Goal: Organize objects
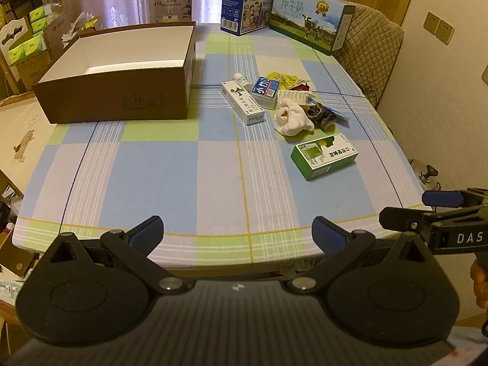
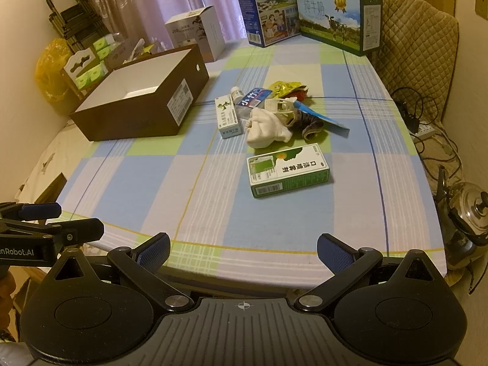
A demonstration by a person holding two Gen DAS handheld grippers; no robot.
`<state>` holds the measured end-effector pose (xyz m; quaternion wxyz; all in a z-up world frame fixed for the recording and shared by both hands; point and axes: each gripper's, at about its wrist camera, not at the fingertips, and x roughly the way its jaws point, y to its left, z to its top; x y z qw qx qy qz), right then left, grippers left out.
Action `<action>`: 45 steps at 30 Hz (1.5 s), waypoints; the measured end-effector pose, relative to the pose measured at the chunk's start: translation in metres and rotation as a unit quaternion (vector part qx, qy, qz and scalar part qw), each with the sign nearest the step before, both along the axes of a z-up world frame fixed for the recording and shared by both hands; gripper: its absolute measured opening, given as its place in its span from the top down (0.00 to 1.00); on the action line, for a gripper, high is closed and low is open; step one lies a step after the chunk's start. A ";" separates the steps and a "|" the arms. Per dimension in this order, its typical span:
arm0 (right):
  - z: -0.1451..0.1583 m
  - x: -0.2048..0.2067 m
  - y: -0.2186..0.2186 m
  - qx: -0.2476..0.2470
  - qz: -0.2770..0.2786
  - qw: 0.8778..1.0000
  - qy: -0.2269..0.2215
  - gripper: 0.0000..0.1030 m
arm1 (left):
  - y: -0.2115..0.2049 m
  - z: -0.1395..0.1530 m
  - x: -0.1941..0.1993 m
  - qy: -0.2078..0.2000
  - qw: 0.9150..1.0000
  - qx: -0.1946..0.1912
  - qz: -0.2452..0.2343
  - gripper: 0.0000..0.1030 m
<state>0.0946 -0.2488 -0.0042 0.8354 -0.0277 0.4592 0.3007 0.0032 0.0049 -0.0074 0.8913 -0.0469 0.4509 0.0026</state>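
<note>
Two grippers of mine, left gripper [image 1: 238,233] and right gripper [image 2: 243,251], hover released over the near tabletop [image 1: 170,177]; ahead, largest first: empty brown box [image 1: 122,91] far left, green carton [image 2: 288,170] nearest, probably first taken across its narrow sides, white cloth [image 2: 268,129], white tube box [image 1: 243,103].

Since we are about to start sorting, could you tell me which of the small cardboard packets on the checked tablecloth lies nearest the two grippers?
The green-and-white carton, lying flat alone at the near side of the pile; the long white tube box lies farther back, toward the brown box.
</note>
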 end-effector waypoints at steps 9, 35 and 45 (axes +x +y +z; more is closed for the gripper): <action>-0.001 0.003 0.004 -0.002 0.007 1.000 -0.001 0.02 | 0.002 0.000 0.002 0.002 1.000 0.000 0.005 0.01; -0.004 0.011 0.018 -0.006 0.019 1.000 0.003 0.02 | 0.012 -0.001 0.008 0.007 1.000 -0.001 0.013 0.01; -0.004 0.023 0.028 -0.010 0.015 1.000 0.006 0.02 | 0.019 -0.001 0.021 0.013 1.000 0.001 0.009 0.01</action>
